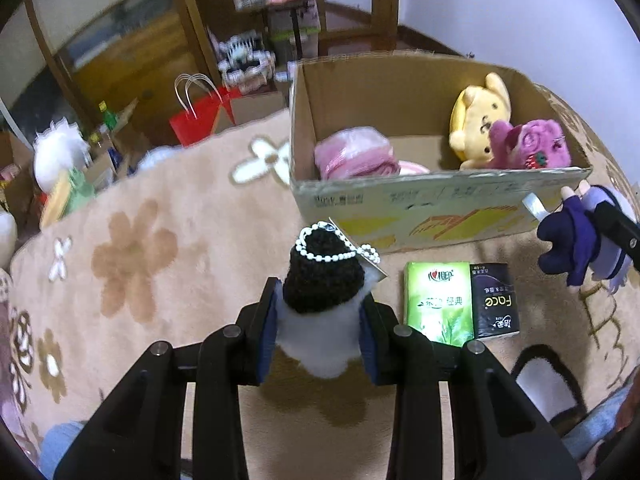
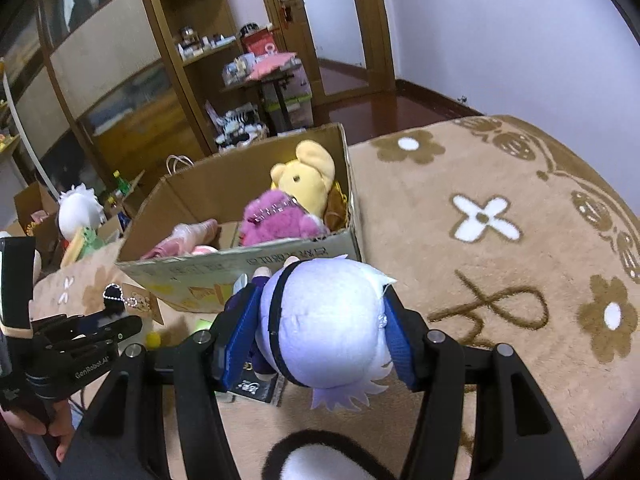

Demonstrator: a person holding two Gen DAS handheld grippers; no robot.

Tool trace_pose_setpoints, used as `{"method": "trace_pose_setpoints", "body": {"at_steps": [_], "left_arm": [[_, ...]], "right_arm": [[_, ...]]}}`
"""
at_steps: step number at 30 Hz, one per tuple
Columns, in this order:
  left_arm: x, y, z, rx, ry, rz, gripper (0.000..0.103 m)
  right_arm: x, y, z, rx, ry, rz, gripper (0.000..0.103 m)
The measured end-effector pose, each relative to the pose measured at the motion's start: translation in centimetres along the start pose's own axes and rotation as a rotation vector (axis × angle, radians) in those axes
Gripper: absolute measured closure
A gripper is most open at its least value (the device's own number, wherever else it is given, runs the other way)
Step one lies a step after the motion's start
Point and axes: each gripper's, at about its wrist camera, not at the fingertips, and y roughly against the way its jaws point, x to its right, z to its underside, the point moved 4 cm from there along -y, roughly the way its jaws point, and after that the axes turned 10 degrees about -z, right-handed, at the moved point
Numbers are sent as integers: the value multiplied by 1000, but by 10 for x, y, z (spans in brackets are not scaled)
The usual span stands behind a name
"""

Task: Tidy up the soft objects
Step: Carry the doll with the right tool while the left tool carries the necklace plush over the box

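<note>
My left gripper is shut on a small white plush with a black knitted hat and a bead chain, lifted above the beige flowered blanket. My right gripper is shut on the pale lavender head of a purple-clothed doll, also off the blanket. The doll hangs at the right edge of the left wrist view. Just beyond both stands an open cardboard box. It holds a yellow plush, a magenta plush and a pink folded cloth.
A green tissue pack and a black tissue pack lie in front of the box. A black-rimmed white soft item lies near me. Past the blanket's far edge are a red paper bag, a white plush and cluttered wooden shelves.
</note>
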Motion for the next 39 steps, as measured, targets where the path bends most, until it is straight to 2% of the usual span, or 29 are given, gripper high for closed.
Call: {"method": "trace_pose_setpoints", "body": {"at_steps": [13, 17, 19, 25, 33, 39], "left_arm": [[-8, 55, -17, 225, 15, -2, 69], [-14, 65, -27, 245, 40, 37, 69], [-15, 70, -32, 273, 37, 27, 69], [-10, 81, -55, 354, 4, 3, 69], [-10, 70, -81, 398, 30, 15, 69], [-9, 61, -87, 457, 33, 12, 69]], "right_arm": [[-23, 47, -20, 150, 84, 3, 41], [-34, 58, -27, 200, 133, 2, 41], [-41, 60, -32, 224, 168, 9, 41], [-50, 53, -43, 249, 188, 8, 41], [-47, 36, -59, 268, 185, -10, 40], [-44, 24, -68, 276, 173, -18, 40]]}}
